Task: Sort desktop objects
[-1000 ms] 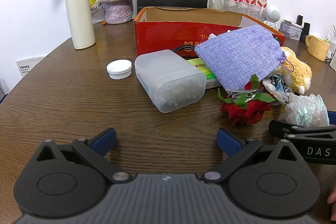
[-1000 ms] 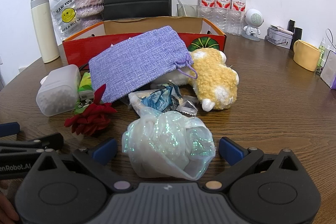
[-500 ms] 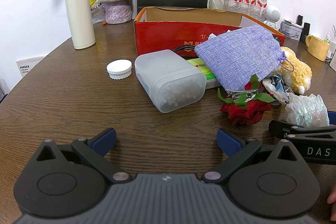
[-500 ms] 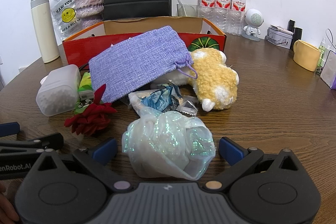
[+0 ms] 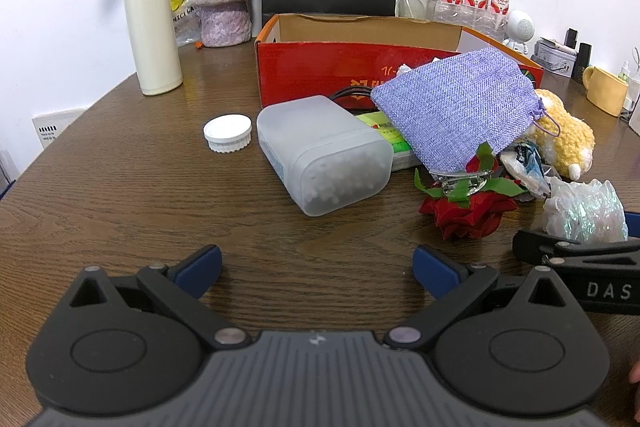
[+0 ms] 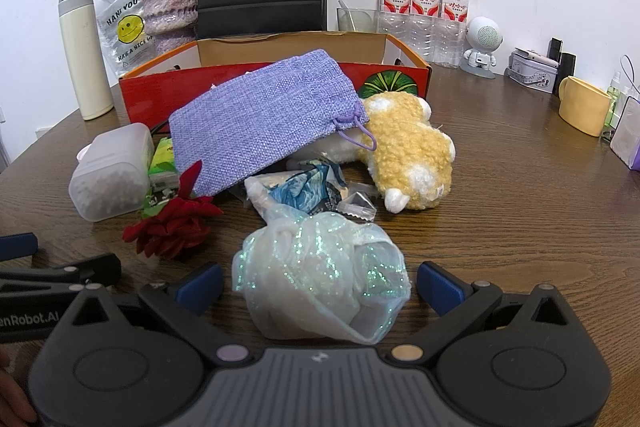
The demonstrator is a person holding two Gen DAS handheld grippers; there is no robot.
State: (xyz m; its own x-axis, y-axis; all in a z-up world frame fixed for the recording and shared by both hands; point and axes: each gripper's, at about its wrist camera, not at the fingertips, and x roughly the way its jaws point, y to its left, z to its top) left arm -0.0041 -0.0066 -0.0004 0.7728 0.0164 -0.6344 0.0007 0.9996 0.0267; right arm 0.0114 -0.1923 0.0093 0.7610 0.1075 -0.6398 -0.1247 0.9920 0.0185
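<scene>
Both tongs were spread: the right tongs [image 6: 318, 287] straddled the iridescent pouch [image 6: 320, 275] ready to pinch, the left tongs [image 5: 316, 265] empty over bare worktop [image 5: 120, 195].

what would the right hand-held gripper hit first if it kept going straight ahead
The shimmery gauze bag. It already lies between the open fingers of the right hand-held gripper, so going straight on would likely push into it at once, before anything else in the pile.

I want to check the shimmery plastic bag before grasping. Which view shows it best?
Right wrist view: the shimmery bag lies whole between the open right gripper fingers. Left wrist view shows it small at the edge.
</scene>
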